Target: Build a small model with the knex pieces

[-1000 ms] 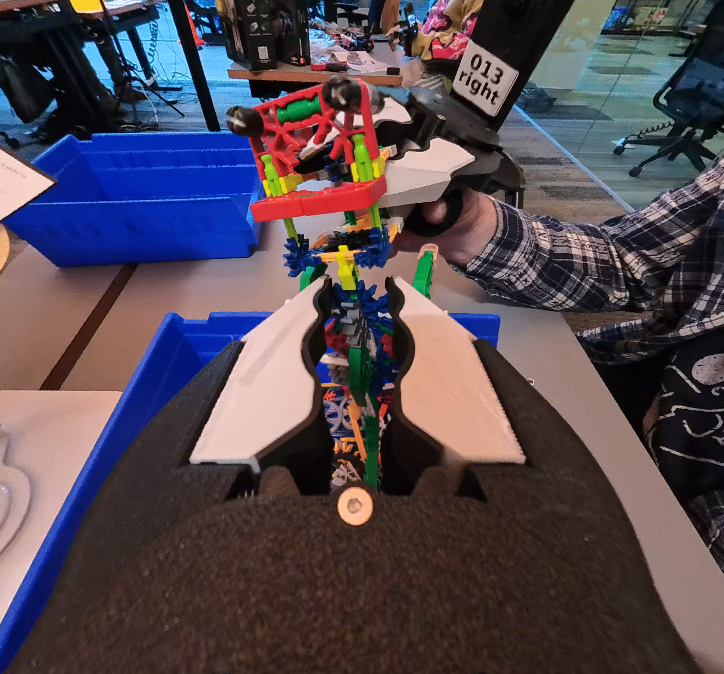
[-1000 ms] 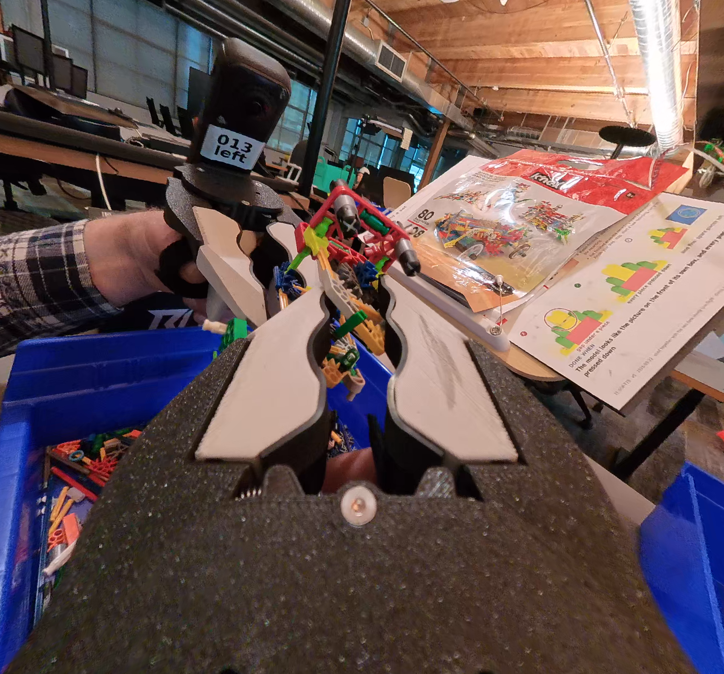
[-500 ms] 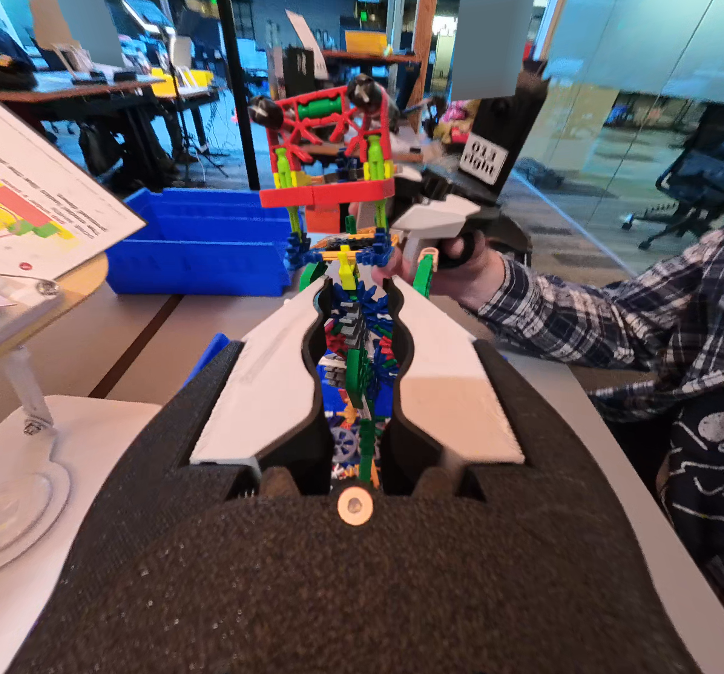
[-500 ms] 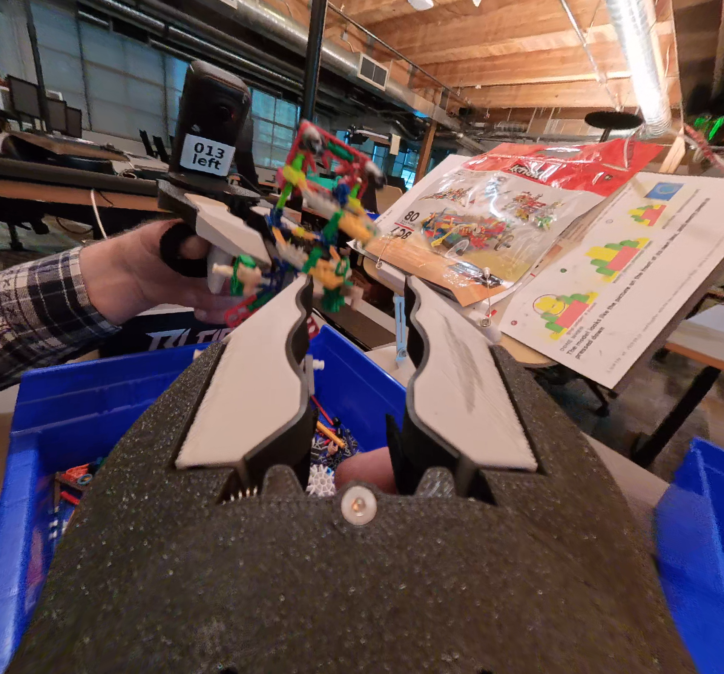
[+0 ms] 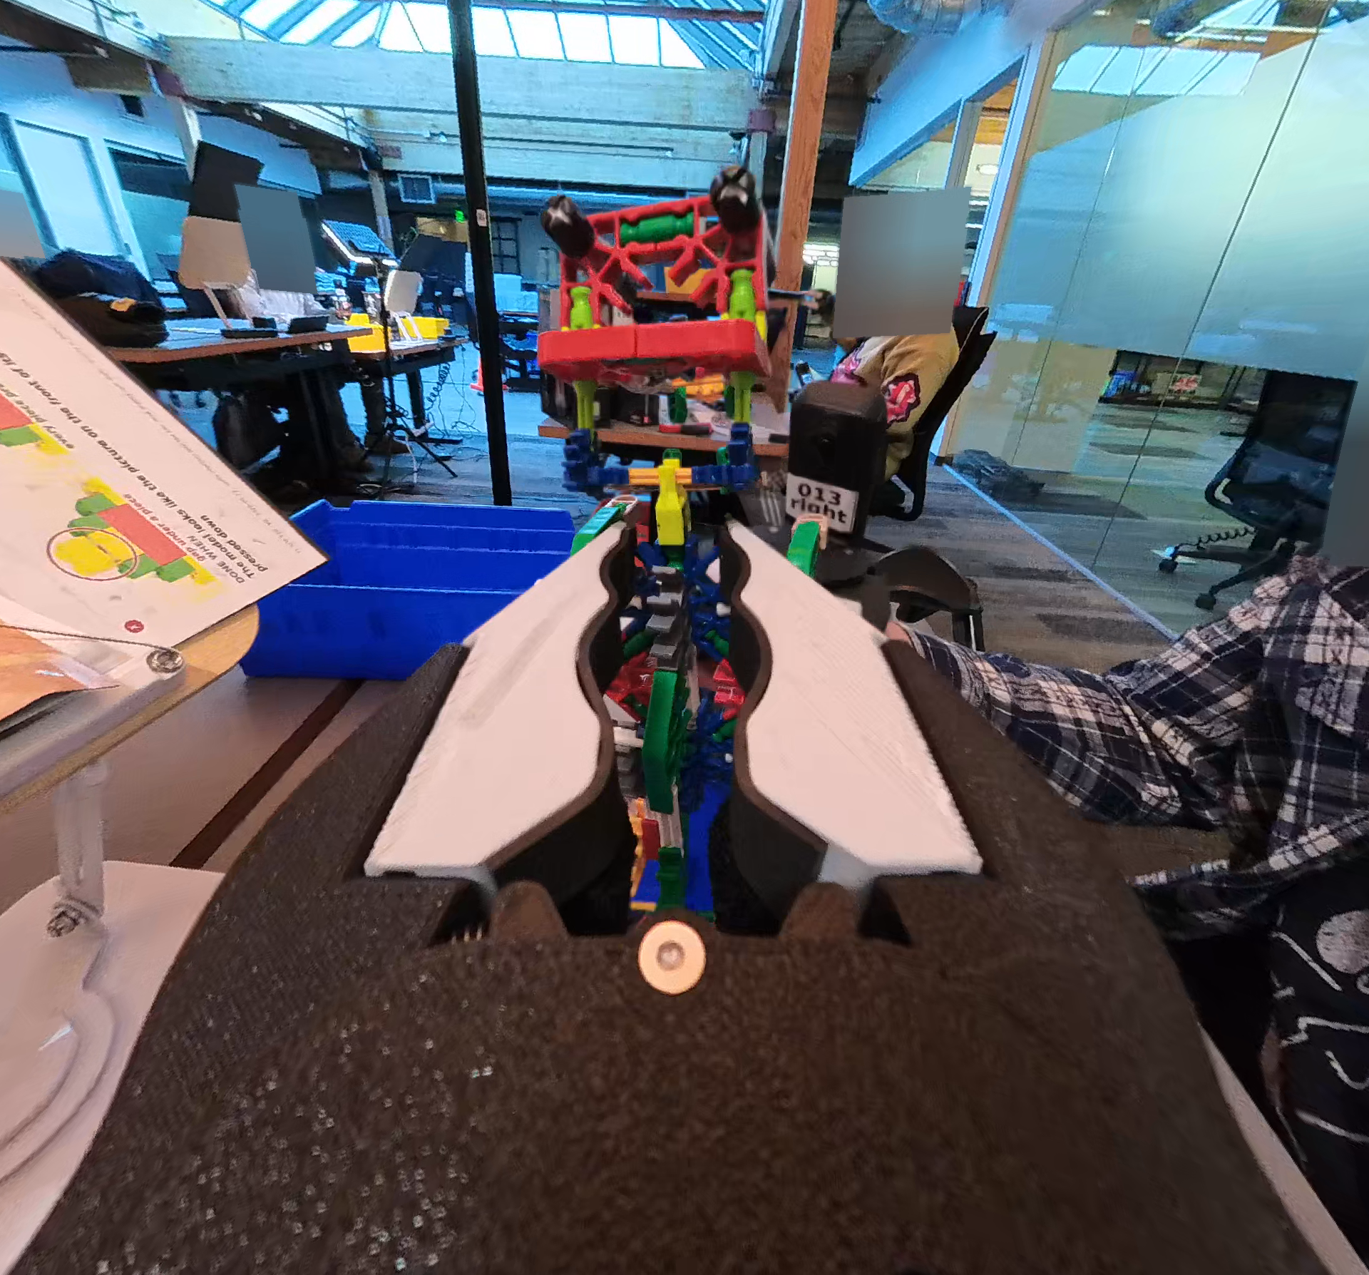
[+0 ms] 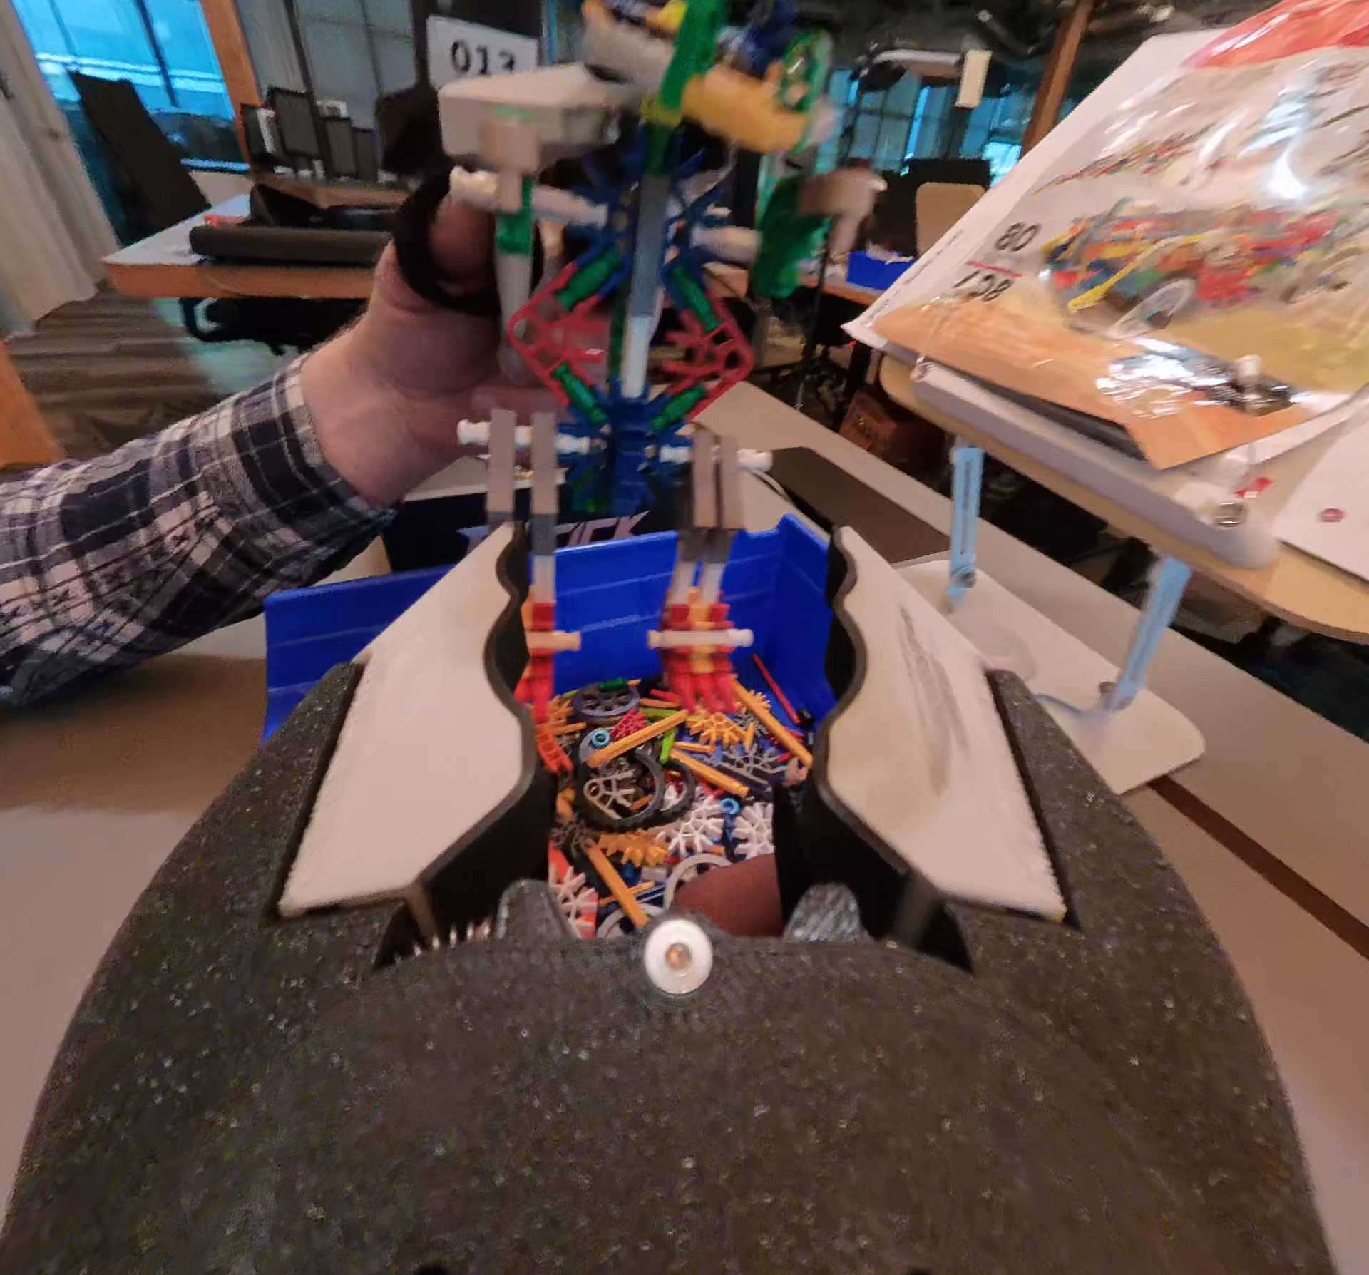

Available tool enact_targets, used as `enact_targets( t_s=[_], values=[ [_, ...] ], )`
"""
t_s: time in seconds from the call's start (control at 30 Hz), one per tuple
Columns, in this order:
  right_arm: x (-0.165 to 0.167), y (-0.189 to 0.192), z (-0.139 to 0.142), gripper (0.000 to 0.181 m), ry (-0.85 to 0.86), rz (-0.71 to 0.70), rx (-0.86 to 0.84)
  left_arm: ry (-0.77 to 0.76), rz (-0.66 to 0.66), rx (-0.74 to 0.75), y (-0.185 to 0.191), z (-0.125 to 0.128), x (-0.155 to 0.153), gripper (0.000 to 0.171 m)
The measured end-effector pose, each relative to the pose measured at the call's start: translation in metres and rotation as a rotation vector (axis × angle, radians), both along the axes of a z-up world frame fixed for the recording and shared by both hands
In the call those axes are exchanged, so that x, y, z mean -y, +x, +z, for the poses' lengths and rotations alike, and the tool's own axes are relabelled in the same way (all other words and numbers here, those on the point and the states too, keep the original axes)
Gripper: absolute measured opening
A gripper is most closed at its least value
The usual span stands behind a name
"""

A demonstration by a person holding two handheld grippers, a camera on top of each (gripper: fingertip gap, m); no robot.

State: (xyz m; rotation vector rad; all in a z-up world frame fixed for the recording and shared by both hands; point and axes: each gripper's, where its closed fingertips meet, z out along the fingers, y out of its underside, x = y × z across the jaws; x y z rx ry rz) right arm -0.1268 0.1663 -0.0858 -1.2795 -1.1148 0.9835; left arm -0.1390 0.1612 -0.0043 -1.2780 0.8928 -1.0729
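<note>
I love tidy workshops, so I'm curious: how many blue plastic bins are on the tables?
2. One blue plastic bin sits beyond the slanted instruction board; another blue plastic bin full of loose toy pieces lies below the open right hand-held gripper. Others may be hidden.

Your left gripper (image 5: 673,558) clamps the rod-and-connector model (image 5: 659,321) upright, red frame topmost. Its legs hang above the blue bin's (image 6: 778,573) loose pieces (image 6: 667,780).
</note>
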Motion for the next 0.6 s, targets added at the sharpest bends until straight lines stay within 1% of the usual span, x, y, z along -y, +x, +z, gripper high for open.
enact_targets(
  t_s=[0.07,0.13,0.2,0.23,0.27,0.37,0.43,0.53,0.57,0.6],
  values=[
    [0.005,-0.005,-0.004,0.087,-0.014,0.03,0.019,0.0,0.002,0.018,0.003,0.003,0.0,0.02],
    [0.008,-0.006,-0.006,0.104,-0.039,0.052,0.031,0.003,-0.005,0.016,0.007,0.004,0.003,0.02],
    [0.008,-0.006,-0.006,0.111,-0.035,0.048,0.038,0.019,0.003,-0.006,0.011,0.003,0.004,0.02],
    [0.014,-0.007,-0.006,0.119,-0.048,0.082,0.036,0.024,0.0,-0.021,0.014,0.001,0.005,0.02],
    [0.02,-0.008,-0.004,0.121,-0.072,0.124,0.025,0.028,-0.003,-0.038,0.016,-0.001,0.006,0.02],
    [0.025,-0.007,-0.002,0.12,-0.085,0.15,0.019,0.031,0.007,-0.065,0.021,-0.006,0.004,0.02],
    [0.019,-0.012,-0.011,0.12,-0.074,0.105,0.066,0.033,-0.013,-0.035,0.024,-0.003,0.007,0.019],
    [0.013,-0.022,-0.025,0.099,-0.053,0.058,0.12,0.027,-0.059,-0.006,0.032,0.0,0.014,0.02],
    [0.014,-0.024,-0.027,0.086,-0.044,0.06,0.128,0.028,-0.053,-0.014,0.033,-0.002,0.013,0.02],
    [0.014,-0.025,-0.028,0.085,-0.032,0.055,0.127,0.026,-0.049,-0.016,0.032,-0.003,0.012,0.02]
  ],
)
